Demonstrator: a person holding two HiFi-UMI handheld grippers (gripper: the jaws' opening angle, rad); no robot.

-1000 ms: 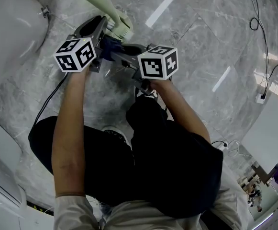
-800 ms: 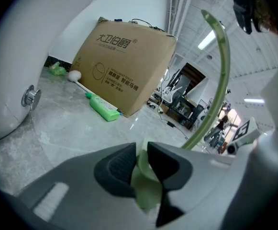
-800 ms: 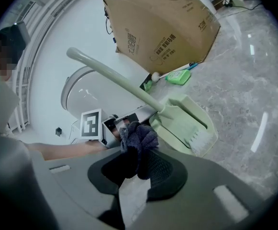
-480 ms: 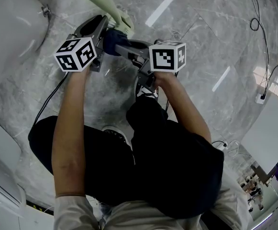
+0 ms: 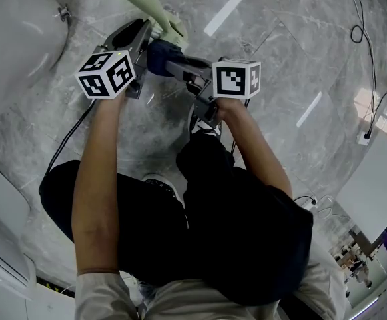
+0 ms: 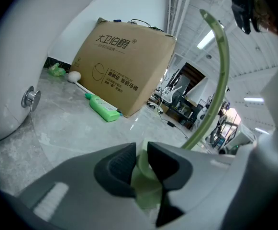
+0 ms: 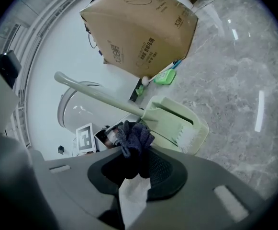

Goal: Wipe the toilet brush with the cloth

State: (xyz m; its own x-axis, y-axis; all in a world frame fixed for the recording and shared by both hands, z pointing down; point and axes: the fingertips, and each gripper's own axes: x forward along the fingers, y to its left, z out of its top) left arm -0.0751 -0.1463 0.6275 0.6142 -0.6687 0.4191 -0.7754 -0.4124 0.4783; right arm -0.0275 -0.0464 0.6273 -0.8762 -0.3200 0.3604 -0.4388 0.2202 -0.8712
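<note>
Risk: cloth (image 7: 135, 137) slipping from right tongs (image 7: 139, 171), shut on one small bunch, or toilet brush (image 7: 177, 123) twisting in left tongs (image 6: 139, 157), clamped on its handle (image 6: 146, 188).

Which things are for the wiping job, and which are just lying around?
For the job: toilet brush, held by the left gripper; dark cloth, held by the right gripper.
Just lying about: cardboard box, green bottle, toilet.

Steep overhead, two close; brush (image 5: 168, 29) shared.
</note>
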